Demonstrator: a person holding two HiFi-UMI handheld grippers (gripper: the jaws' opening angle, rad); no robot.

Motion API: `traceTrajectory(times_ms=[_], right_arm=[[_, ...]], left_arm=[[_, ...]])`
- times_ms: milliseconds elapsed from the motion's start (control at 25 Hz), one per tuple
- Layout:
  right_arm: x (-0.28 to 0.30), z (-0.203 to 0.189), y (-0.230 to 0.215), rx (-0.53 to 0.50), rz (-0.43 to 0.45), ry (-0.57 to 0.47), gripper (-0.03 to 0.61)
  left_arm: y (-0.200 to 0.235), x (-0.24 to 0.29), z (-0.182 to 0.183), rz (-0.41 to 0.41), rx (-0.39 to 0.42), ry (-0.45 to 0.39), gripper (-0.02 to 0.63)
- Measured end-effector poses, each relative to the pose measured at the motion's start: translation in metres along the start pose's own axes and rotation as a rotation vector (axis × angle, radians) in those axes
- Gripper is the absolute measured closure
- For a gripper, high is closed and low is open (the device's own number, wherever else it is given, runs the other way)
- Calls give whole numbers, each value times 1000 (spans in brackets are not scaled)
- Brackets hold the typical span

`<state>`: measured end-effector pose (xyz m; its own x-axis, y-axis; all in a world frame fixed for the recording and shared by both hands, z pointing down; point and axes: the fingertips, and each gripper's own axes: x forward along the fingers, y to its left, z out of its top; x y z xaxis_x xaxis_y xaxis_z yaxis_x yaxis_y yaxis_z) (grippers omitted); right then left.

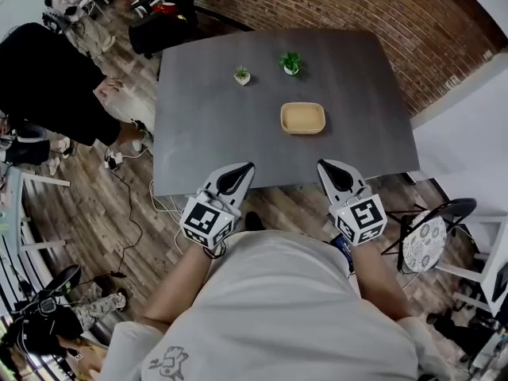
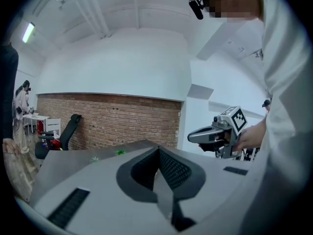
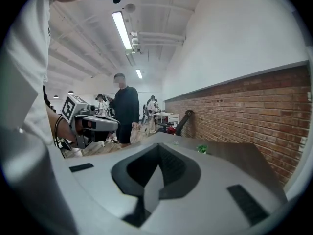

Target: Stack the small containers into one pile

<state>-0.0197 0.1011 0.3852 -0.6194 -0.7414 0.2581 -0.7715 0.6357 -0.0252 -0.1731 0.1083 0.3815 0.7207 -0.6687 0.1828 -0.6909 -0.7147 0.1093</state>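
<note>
A tan, shallow container (image 1: 302,118) with rounded corners sits right of the middle of the dark grey table (image 1: 206,133); I cannot tell whether it is one piece or several nested. My left gripper (image 1: 248,167) and right gripper (image 1: 324,165) hover side by side at the table's near edge, well short of the container. Both point toward it with jaws closed together and nothing between them. In the left gripper view my own jaws (image 2: 157,150) meet in a line, and the right gripper (image 2: 191,137) shows beside them. The right gripper view shows its jaws (image 3: 157,146) together as well.
Two small potted plants (image 1: 242,75) (image 1: 291,63) stand on the far part of the table. A brick wall (image 1: 381,14) runs behind it. A round chair (image 1: 429,236) stands at the right, and people and cables (image 1: 119,173) occupy the wooden floor at the left.
</note>
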Motion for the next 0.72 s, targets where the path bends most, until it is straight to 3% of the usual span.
traceTrajectory(times_ms=[720], right_arm=[[-126,-32,-7,-56,127,-43,574]], left_arm=[[-142,11,-13,99,-1,-37,603]])
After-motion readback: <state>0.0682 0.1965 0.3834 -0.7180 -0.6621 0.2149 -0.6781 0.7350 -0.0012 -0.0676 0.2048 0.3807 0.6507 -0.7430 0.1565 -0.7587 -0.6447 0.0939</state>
